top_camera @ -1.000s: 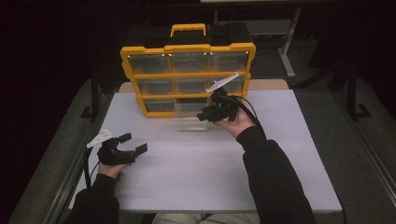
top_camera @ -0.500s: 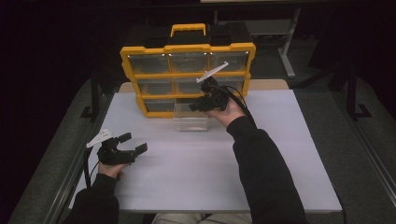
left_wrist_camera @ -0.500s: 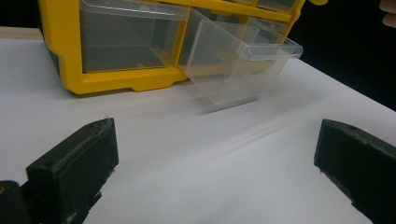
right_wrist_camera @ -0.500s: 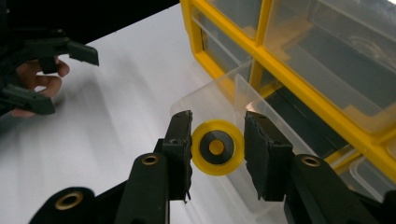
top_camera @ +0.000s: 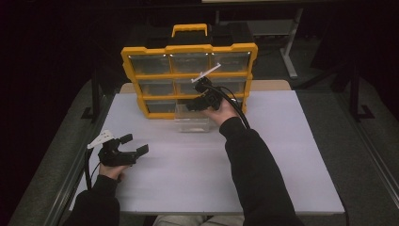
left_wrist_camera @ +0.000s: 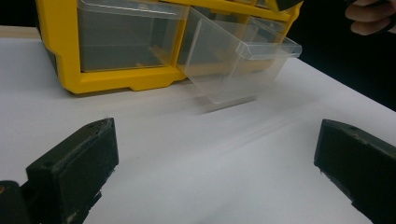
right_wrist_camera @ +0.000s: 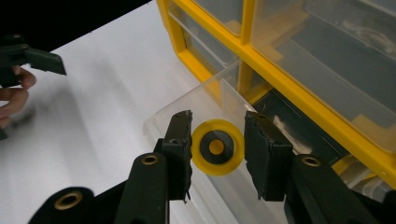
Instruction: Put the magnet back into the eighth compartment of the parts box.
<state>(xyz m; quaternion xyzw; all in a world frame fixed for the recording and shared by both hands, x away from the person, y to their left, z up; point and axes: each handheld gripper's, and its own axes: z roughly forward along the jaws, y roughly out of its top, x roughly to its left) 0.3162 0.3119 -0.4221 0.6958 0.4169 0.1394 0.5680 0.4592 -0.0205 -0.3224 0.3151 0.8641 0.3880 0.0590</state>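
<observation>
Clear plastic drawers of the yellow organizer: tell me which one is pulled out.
The bottom-row middle clear drawer, pulled out onto the white table below the right gripper. The other drawers sit flush inside the yellow organizer.

The right gripper (top_camera: 195,104), clamped on a small yellow wheel (right_wrist_camera: 217,147), moves left. It now hangs above the pulled-out clear plastic drawer (top_camera: 192,118).
</observation>
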